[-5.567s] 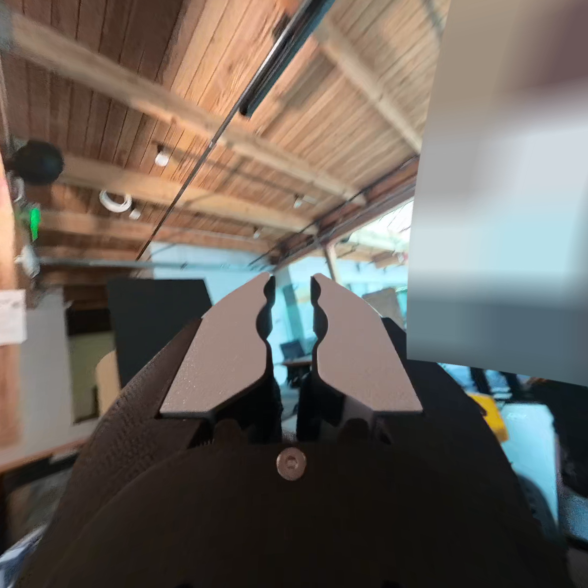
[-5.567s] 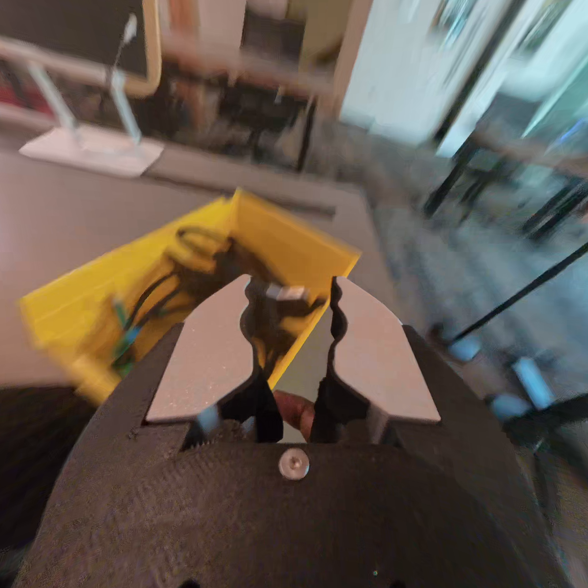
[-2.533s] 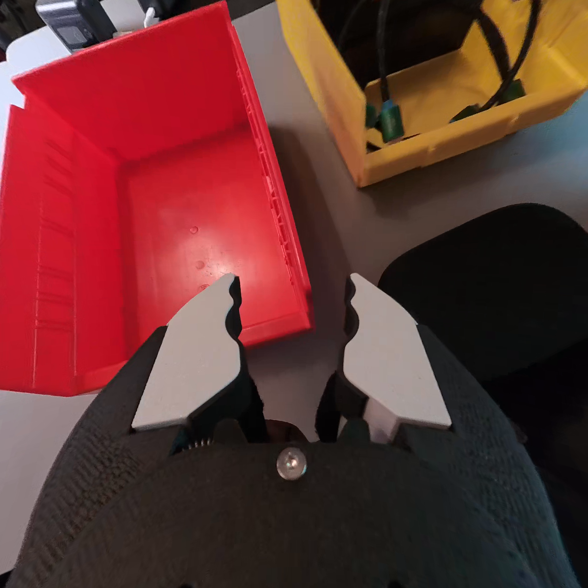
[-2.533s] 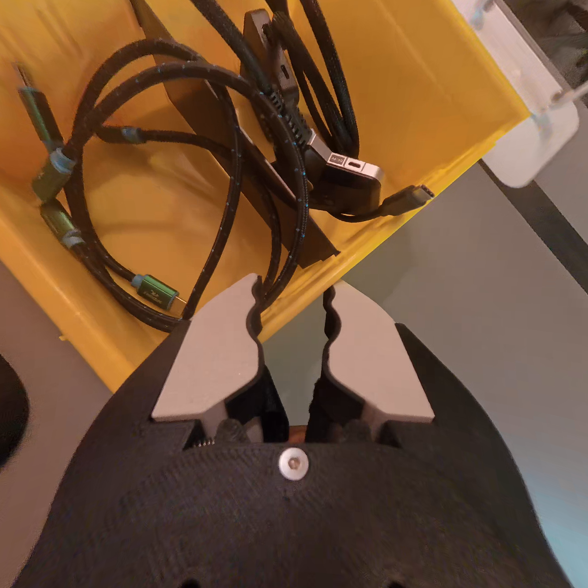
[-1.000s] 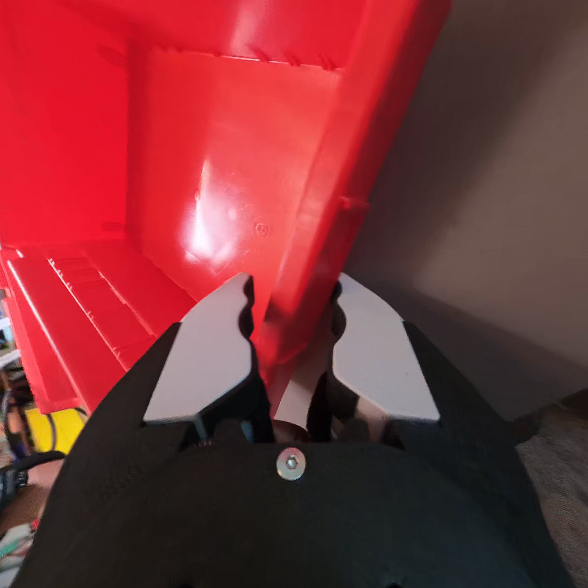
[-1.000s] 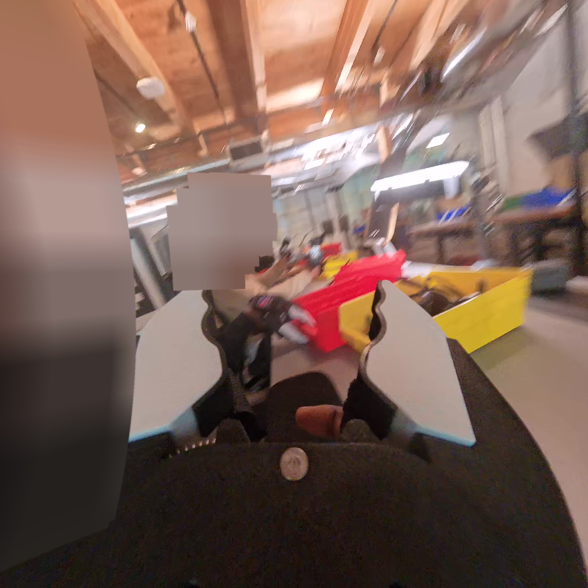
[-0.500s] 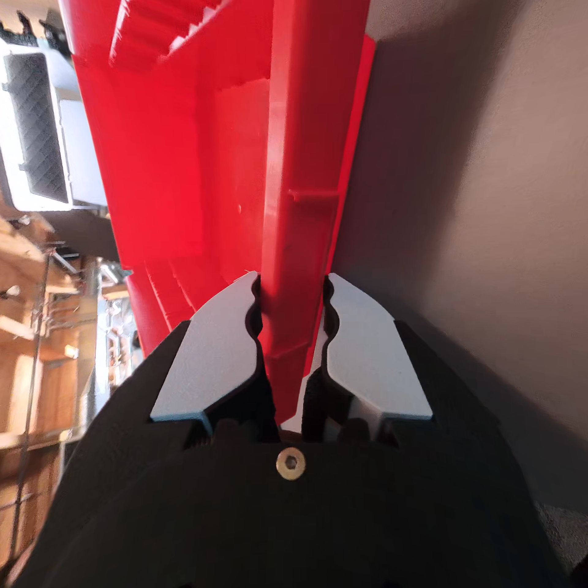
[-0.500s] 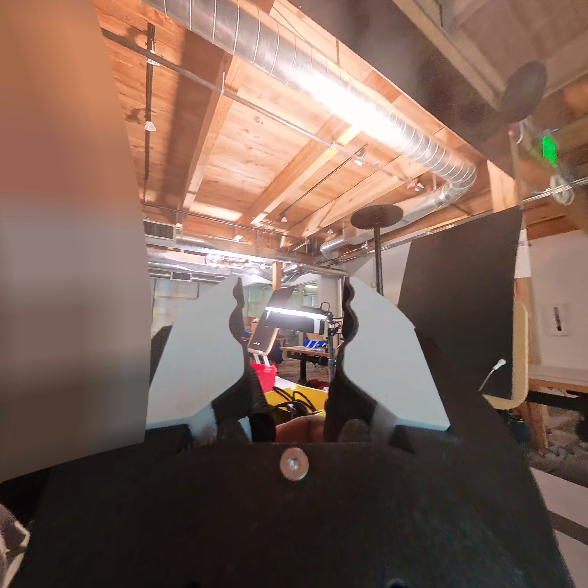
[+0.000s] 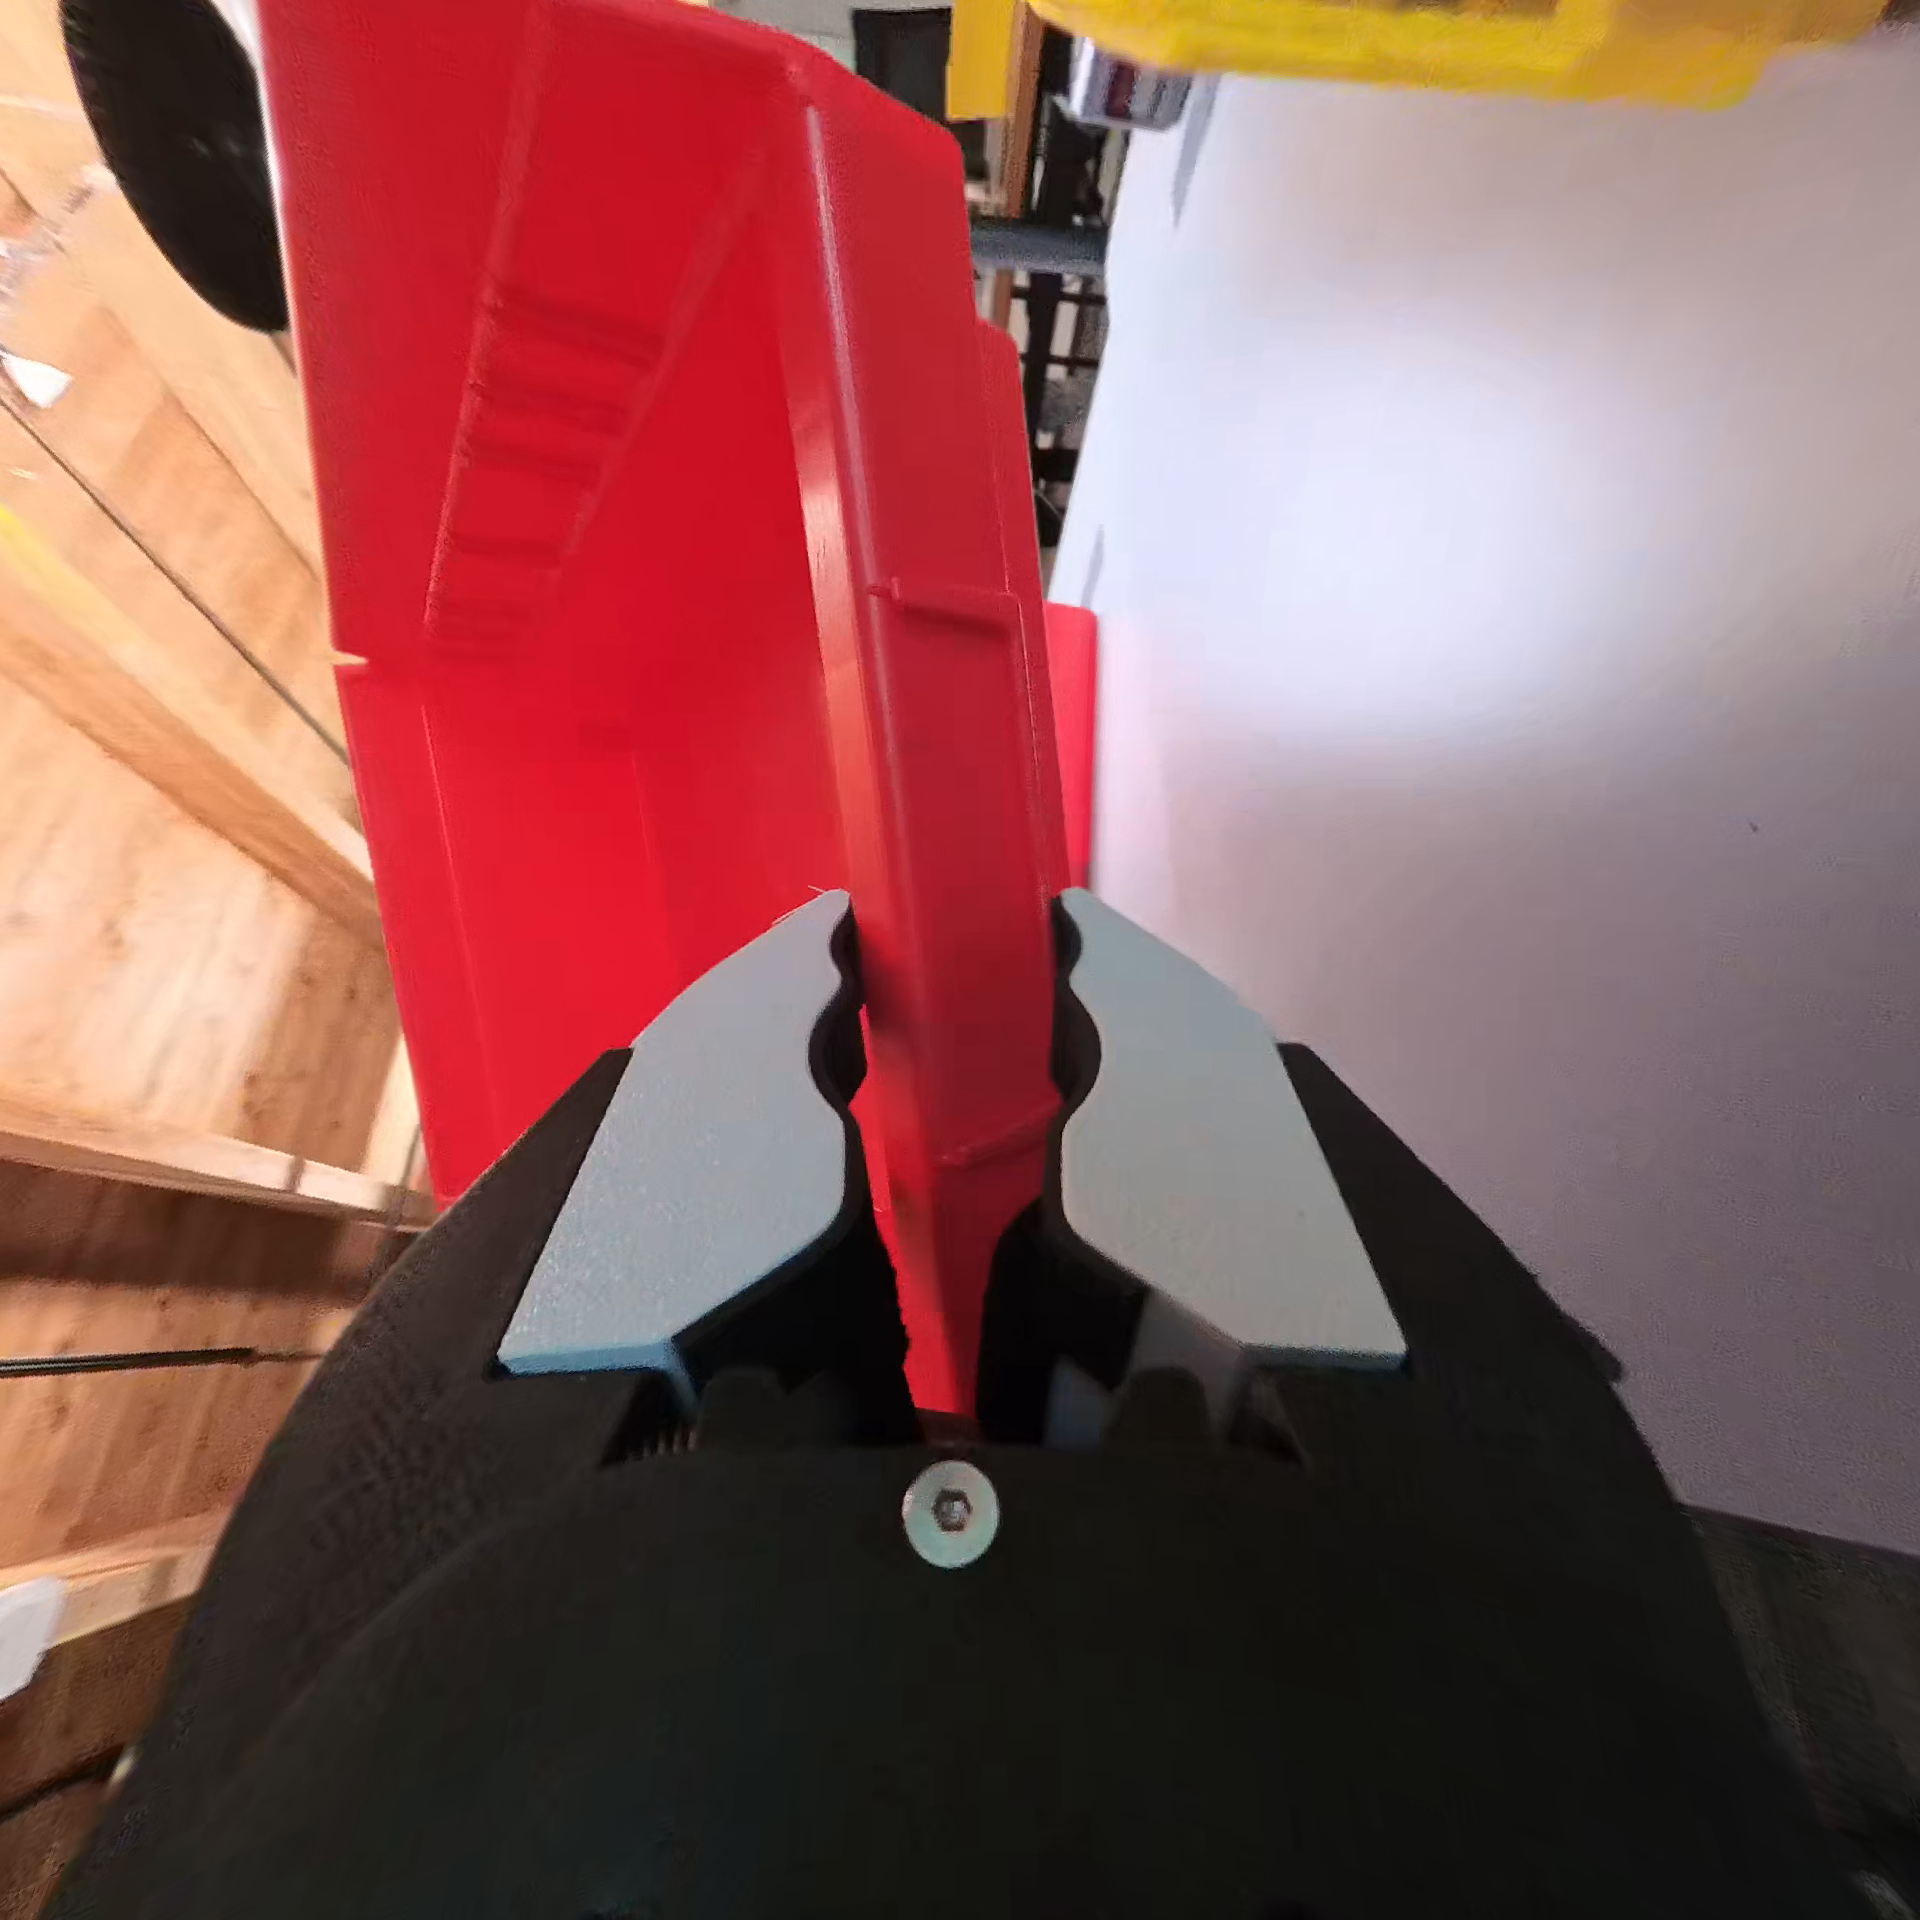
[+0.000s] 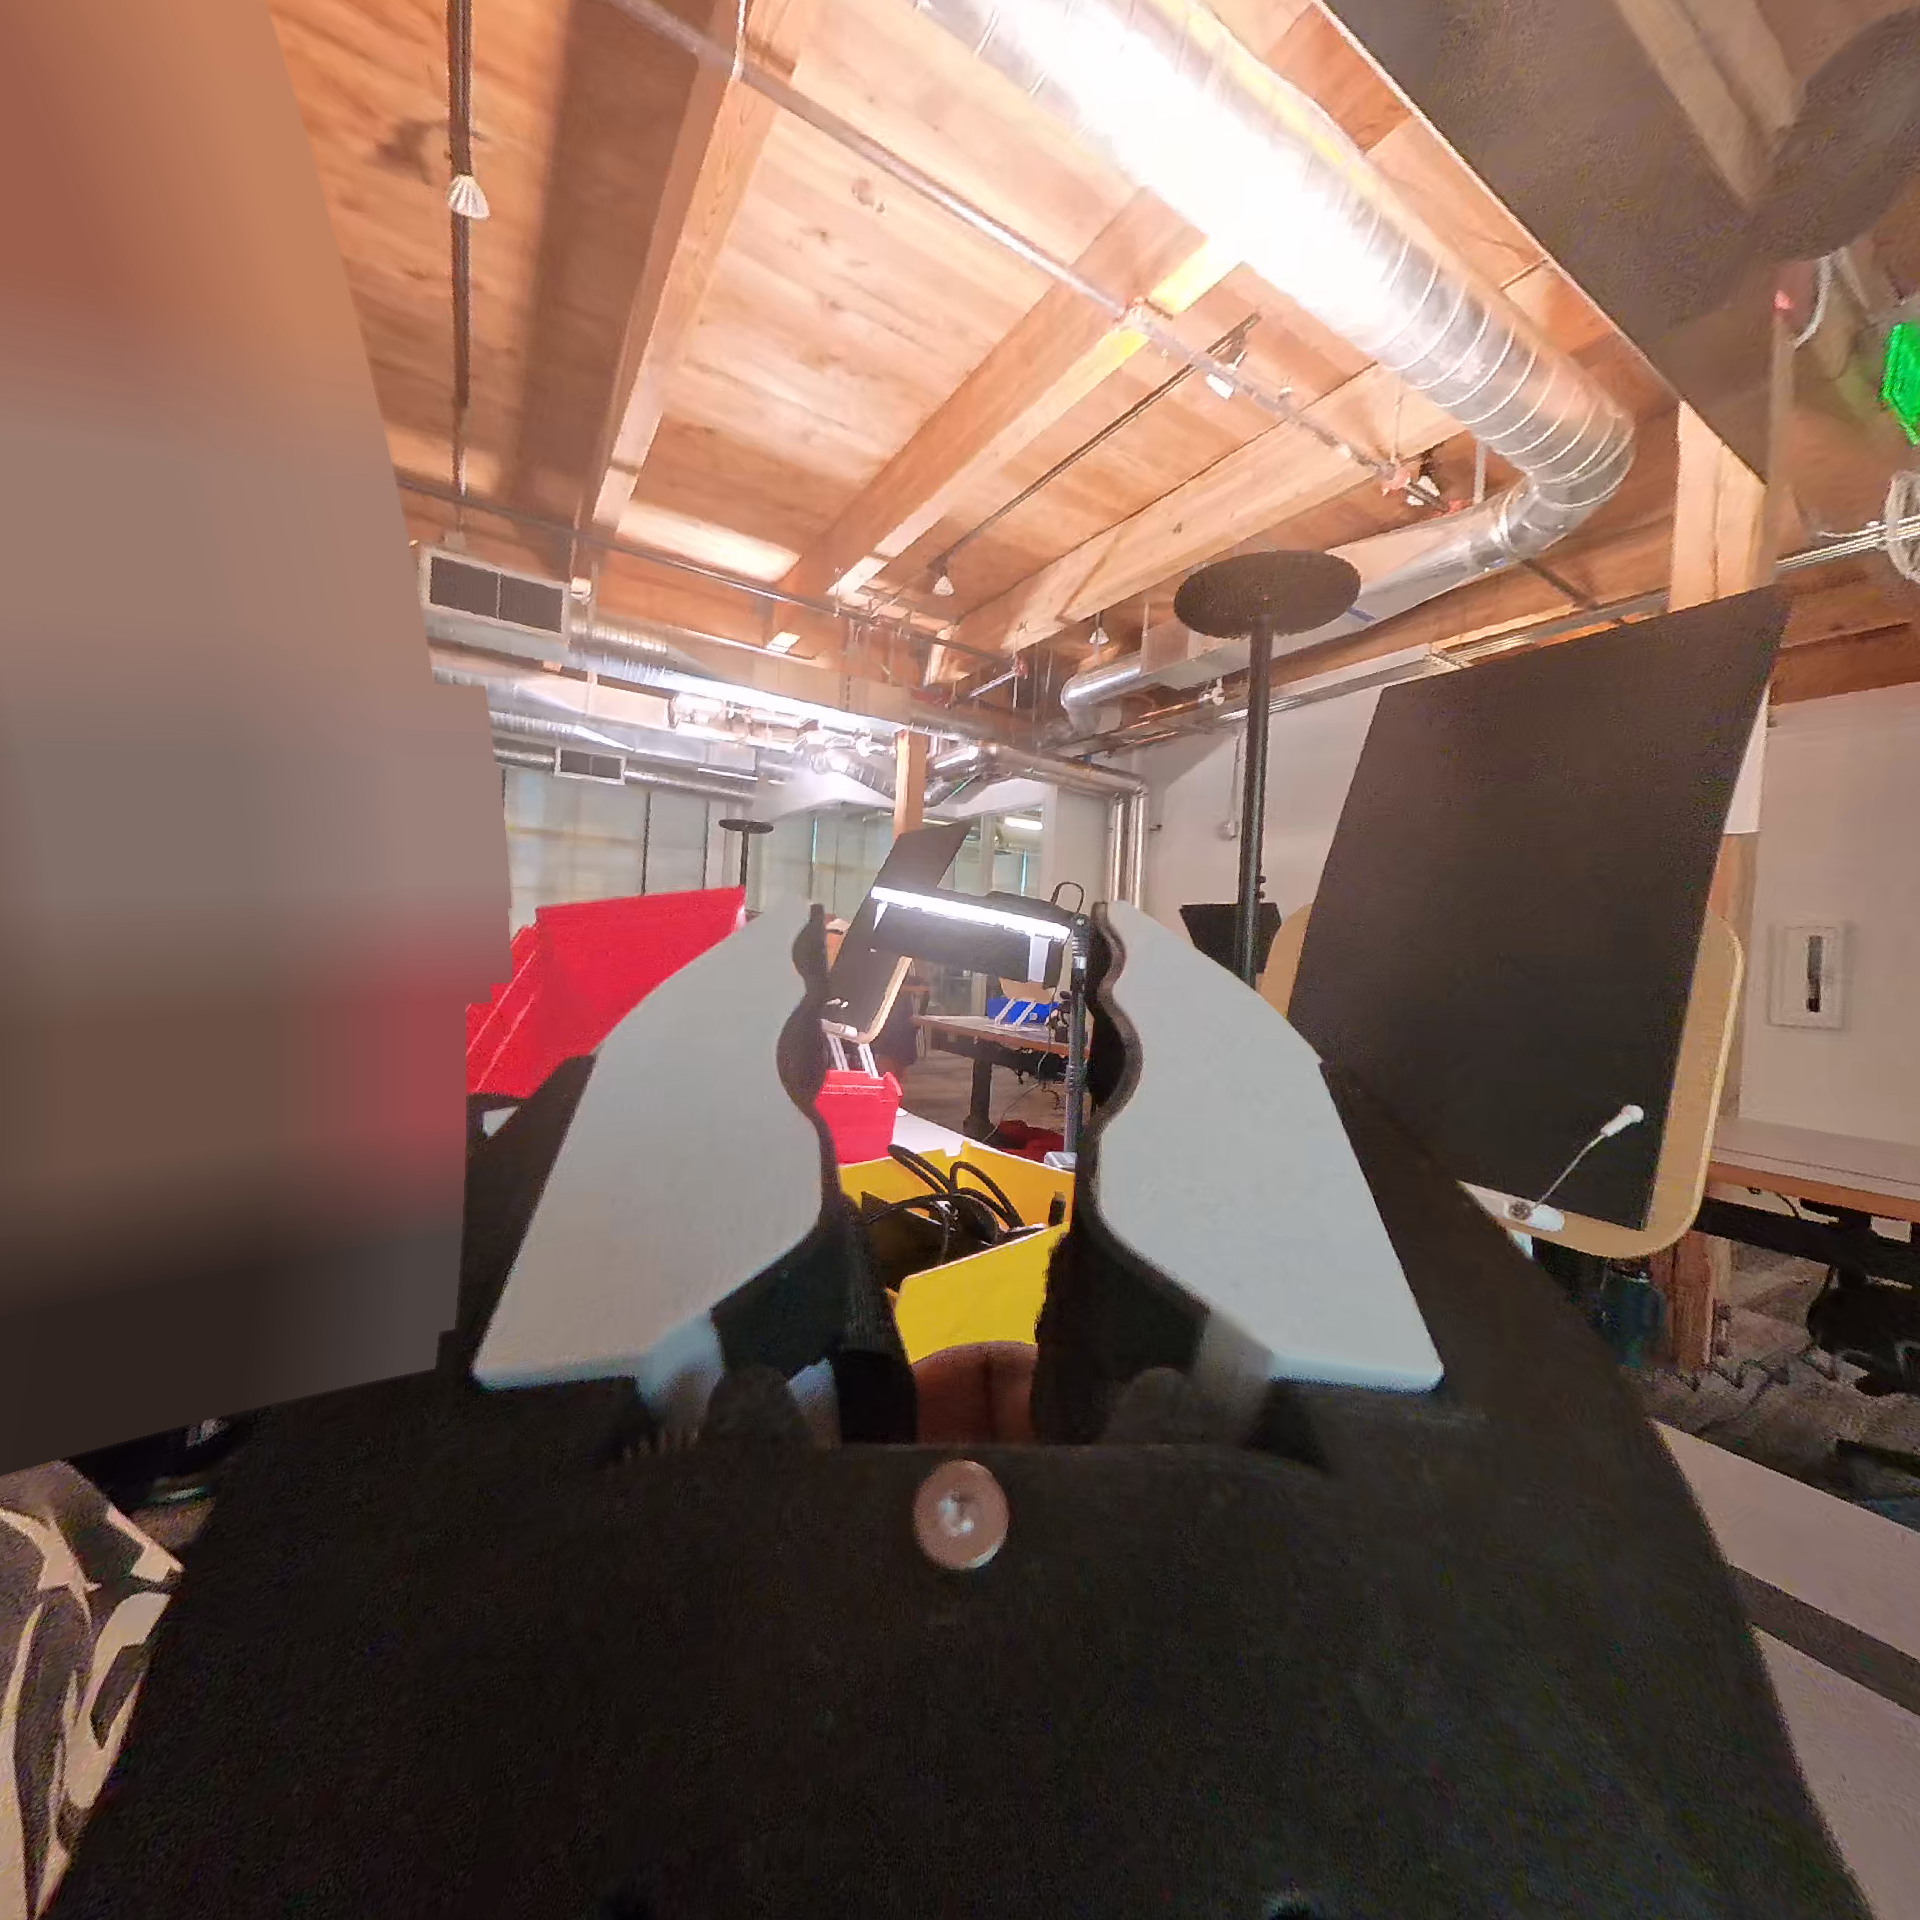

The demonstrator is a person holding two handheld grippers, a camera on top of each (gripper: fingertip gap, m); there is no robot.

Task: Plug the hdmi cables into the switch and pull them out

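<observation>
Wooden ceiling beams (image 10: 883, 343) and a silver duct (image 10: 1351, 270) filled the upper part of the right wrist view, above a workshop with a black panel (image 10: 1507, 935) on the right. Pointing out into that room, the right gripper (image 10: 951, 920) held nothing, its fingers set a moderate gap apart. Between them, farther off, sat a yellow bin (image 10: 977, 1294) holding a tangle of black cables (image 10: 935, 1210); the switch could not be made out. A red bin (image 10: 613, 977) showed to its left. In the left wrist view, the left gripper (image 9: 951, 914) was clamped on the wall of that red bin (image 9: 644, 623), beside a pale grey table (image 9: 1507, 623).
</observation>
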